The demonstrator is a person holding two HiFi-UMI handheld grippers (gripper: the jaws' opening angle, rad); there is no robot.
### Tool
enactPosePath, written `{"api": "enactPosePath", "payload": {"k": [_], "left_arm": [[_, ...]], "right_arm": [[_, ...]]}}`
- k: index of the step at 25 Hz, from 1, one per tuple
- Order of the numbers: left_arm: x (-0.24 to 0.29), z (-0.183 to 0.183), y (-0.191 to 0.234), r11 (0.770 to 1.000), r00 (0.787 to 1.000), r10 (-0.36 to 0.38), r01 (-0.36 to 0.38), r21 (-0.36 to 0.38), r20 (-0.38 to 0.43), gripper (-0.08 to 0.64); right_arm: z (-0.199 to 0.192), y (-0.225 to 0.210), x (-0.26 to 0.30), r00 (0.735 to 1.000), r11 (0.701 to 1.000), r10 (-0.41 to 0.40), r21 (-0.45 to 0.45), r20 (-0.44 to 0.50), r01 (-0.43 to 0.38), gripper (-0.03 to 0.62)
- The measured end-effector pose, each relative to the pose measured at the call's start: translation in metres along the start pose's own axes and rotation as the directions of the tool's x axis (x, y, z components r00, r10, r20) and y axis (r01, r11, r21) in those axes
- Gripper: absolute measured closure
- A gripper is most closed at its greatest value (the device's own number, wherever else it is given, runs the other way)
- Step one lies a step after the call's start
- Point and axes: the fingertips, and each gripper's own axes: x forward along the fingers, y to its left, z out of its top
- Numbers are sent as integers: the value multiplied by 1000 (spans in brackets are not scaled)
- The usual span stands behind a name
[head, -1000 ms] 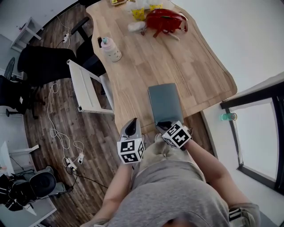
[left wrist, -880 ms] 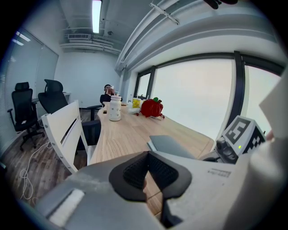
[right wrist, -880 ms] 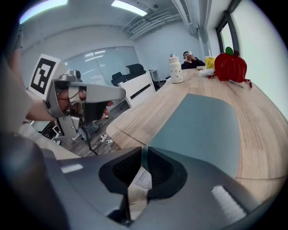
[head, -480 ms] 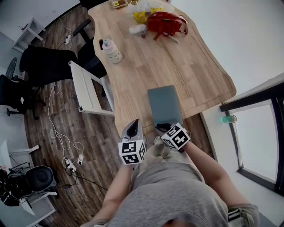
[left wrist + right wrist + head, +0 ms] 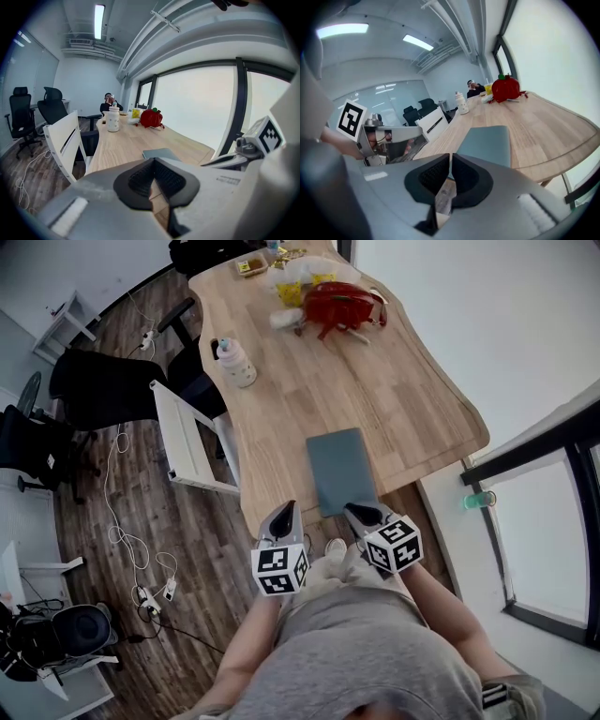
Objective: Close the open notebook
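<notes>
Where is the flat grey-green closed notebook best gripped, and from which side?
Grip the grey-green notebook by its near short edge, coming in low from the person's side. It lies flat and closed on the wooden table, that edge nearest the table's rim, so probably easiest to pinch.

Light wooden table with wavy edge (image 5: 403,399) standing at centre. Red soft bag (image 5: 342,301) lying at its far end, yellow packets (image 5: 296,292) lying just left of it. White patterned bottle (image 5: 236,362) standing near the table's left edge. White slatted chair (image 5: 183,437) and black office chair (image 5: 103,385) sitting left of the table. White cable (image 5: 120,521) trailing over dark plank floor (image 5: 197,549).
</notes>
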Motion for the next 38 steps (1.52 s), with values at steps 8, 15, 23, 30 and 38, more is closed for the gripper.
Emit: {"api": "enactPosePath", "payload": {"k": [8,15,23,30,38], "left_arm": [[-25,9,-40,1000,998,26,-25,-18,58,555],[-61,-9,-80,997,995,67,-64,-42,76,555],[-100,-24,-136,998,993,52,-48,-42,108,555],[-128,-52,-170,999,995,23,-19,-41,97,555],[-147,-67,-186,1000,995,7,-4,-28,103,555]], "right_arm": [[17,-10,-75,989,999,-32,-29,144,37,591],[15,0,-136,978,995,-11,-91,207,31,592],[-12,18,-194,968,992,13,-122,251,18,592],[-38,31,-231,959,993,-1,-117,283,36,592],[-56,39,-251,954,990,-6,-129,300,47,592]]}}
